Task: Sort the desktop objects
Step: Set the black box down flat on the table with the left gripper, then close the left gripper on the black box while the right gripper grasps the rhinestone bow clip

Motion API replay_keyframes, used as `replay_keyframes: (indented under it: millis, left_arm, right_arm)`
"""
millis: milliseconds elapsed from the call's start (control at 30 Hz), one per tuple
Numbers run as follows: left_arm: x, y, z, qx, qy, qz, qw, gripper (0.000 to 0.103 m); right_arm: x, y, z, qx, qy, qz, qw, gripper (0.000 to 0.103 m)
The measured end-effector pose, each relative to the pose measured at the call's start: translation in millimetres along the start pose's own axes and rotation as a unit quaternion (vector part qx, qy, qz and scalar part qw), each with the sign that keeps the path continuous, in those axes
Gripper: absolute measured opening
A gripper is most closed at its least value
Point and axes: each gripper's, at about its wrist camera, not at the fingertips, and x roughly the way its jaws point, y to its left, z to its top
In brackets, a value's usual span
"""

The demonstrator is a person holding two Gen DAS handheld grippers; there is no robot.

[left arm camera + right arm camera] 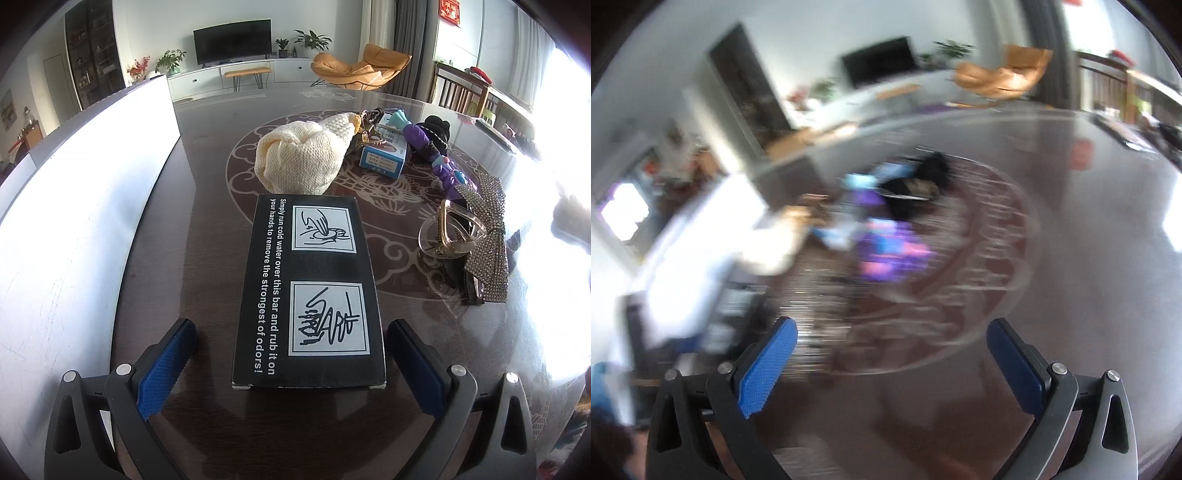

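White flat bin wall far L. My left gripper fingers spread wide w/ black printed cardboard box lying between the pads, not touching, on dark patterned table. Cream knit hat beyond; rhinestone bow clip to R. My right gripper also wide, empty; view blurred.

Dark patterned table bears black box, knit bundle, hair accessories.

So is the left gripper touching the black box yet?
Apart. The left wrist view shows the left gripper open around the black box, with dark table visible between each pad and the box's sides.
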Motion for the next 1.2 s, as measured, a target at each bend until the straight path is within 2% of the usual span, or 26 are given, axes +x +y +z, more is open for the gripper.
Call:
replay_keyframes:
  millis: [67, 167, 333, 367, 433, 467, 500, 567, 667, 733, 867, 1000, 1067, 1200]
  left_arm:
    - [0, 0, 0, 0.0, 0.0, 0.0, 1.0, 0.103]
    - [0, 0, 0, -0.001, 0.0, 0.001, 1.0, 0.103]
    - [-2, 3, 0, -0.003, -0.001, 0.002, 1.0, 0.103]
    - [-1, 2, -1, -0.003, -0.001, 0.002, 1.0, 0.103]
    - [-1, 2, 0, -0.003, -0.001, 0.002, 1.0, 0.103]
    - [-1, 2, 0, -0.003, -0.001, 0.002, 1.0, 0.103]
    - [-1, 2, 0, -0.003, -0.001, 0.002, 1.0, 0.103]
    - [0, 2, 0, -0.003, -0.001, 0.002, 1.0, 0.103]
    - [-1, 2, 0, -0.003, -0.001, 0.002, 1.0, 0.103]
    - [-1, 2, 0, -0.003, -0.001, 0.002, 1.0, 0.103]
    - [-1, 2, 0, -0.003, -0.001, 0.003, 1.0, 0.103]
    - [-1, 2, 0, -0.004, -0.001, 0.003, 1.0, 0.103]
    - [-1, 2, 0, -0.003, -0.001, 0.003, 1.0, 0.103]
    - [-1, 2, 0, -0.004, -0.001, 0.003, 1.0, 0.103]
  right_arm:
    - [6, 26, 4, -0.007, 0.011, 0.023, 1.0, 0.103]
    - [31, 43, 9, -0.007, 0.032, 0.004, 0.999, 0.103]
    - [78, 55, 5, -0.041, 0.083, -0.024, 0.995, 0.103]
    - [81, 53, 5, -0.041, 0.085, -0.025, 0.995, 0.098]
    - [82, 47, 5, -0.041, 0.077, -0.025, 0.996, 0.079]
    - [80, 46, 5, -0.042, 0.077, -0.02, 0.996, 0.075]
    - [79, 43, 4, -0.041, 0.08, -0.011, 0.996, 0.071]
    - [73, 35, 1, -0.031, 0.083, 0.016, 0.996, 0.069]
    - [58, 18, -7, -0.015, 0.094, 0.075, 0.993, 0.07]
    - [47, 3, -15, -0.006, 0.095, 0.097, 0.991, 0.071]
    - [23, -24, -26, -0.008, 0.084, 0.069, 0.994, 0.073]
    - [-5, -52, -30, 0.013, 0.045, 0.04, 0.998, 0.086]
    - [-16, -55, -27, 0.012, 0.029, 0.028, 0.999, 0.092]
    - [-17, -23, -26, -0.016, 0.034, 0.023, 0.999, 0.098]
